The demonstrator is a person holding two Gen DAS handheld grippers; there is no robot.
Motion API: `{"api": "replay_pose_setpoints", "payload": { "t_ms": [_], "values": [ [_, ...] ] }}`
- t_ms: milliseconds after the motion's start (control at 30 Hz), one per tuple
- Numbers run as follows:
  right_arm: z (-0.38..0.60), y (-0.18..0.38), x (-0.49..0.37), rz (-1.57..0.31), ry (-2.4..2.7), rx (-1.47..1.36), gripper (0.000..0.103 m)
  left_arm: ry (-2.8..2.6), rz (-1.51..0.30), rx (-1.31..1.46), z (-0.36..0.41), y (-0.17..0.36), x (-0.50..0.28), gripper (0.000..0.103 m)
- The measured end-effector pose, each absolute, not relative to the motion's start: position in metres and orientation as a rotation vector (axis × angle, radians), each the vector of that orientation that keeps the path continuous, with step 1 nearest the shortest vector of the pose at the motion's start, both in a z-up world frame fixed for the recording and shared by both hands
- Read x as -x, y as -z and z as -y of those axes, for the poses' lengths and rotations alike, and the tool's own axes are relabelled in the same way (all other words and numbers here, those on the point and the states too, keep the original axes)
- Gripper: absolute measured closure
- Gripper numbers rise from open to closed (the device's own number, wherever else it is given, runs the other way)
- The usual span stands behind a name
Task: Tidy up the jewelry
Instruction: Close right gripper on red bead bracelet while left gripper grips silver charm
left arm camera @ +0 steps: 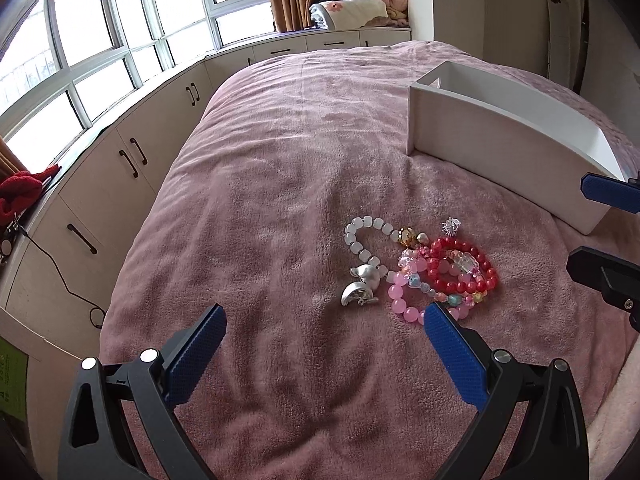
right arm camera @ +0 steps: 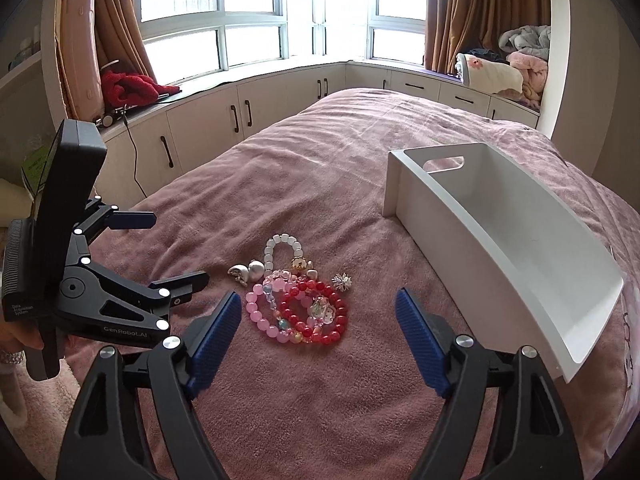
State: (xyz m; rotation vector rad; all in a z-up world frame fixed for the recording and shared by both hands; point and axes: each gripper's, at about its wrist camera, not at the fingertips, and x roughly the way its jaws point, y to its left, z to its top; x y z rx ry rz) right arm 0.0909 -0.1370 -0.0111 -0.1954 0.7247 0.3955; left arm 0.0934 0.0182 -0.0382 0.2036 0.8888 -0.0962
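A pink plush blanket (right arm camera: 320, 152) covers the bed across the middle of both views; cream cabinets (right arm camera: 200, 120) with dark handles curve along under the bay window (right arm camera: 256, 8) at the top; brown curtains (right arm camera: 460, 12) hang upper right in the right wrist view; folded bedding (right arm camera: 504, 68) is heaped on the sill at right; a red cloth (right arm camera: 128, 86) lies on the sill upper left, beside a pink board (right arm camera: 80, 52) leaning upright; a black cable (right arm camera: 134, 152) trails down the cabinets.

Left view: right claw (left arm camera: 608, 236) cut off by right edge, only finger tips show; box (left arm camera: 500, 128) interior hidden behind near wall. Bracelets (right arm camera: 304, 312) overlap in a tangle, individual strands hard to separate.
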Motion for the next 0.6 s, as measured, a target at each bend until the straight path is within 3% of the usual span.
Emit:
{"api": "replay_pose_setpoints", "payload": {
  "t_ms": [267,333,600],
  "values": [
    [0.126,0.041,-0.141,-0.805,-0.435,0.278,0.049,0.169,-0.850,-0.231,-0.018,0.058,-0.119,0.007],
    [0.124,0.054,-0.152,-0.833,-0.431,0.297,0.052,0.196,-0.871,-0.233,-0.014,0.064,-0.124,0.021],
    [0.138,0.097,-0.174,-0.954,-0.410,0.269,0.064,0.254,-0.945,-0.234,-0.009,0.091,-0.134,0.043]
  ]
}}
